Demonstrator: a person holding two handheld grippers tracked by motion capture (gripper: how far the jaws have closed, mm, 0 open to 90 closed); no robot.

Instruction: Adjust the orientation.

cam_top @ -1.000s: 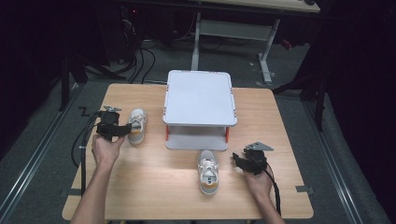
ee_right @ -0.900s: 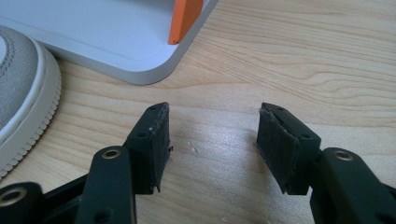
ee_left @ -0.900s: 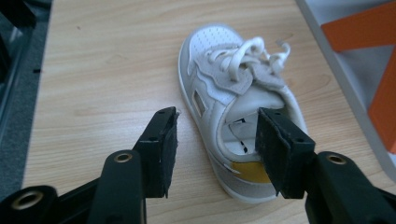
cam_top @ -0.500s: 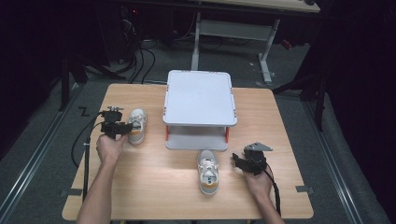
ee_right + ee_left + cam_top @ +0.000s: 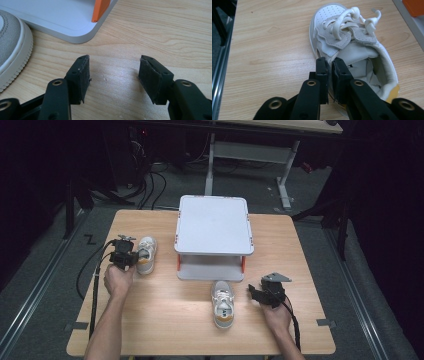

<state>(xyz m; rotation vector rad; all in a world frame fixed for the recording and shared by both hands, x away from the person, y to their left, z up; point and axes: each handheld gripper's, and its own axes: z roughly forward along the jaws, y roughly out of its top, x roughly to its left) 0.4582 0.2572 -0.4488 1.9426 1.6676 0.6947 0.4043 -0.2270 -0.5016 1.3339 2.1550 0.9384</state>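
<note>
Two shoes in high view; left gripper view: fingers pinching shoe collar.

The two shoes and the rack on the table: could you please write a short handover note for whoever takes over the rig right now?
Left hand-held gripper: jaws have just closed, pinching the side wall of the left shoe at the table's left edge.
Right hand-held gripper: open, nothing between the jaws, resting on the table to the right of the second shoe.
The second shoe lies in front of the white two-level rack.
Done: the left shoe is gripped.
Left: neither shoe is on the rack yet; probably both go there.
</note>
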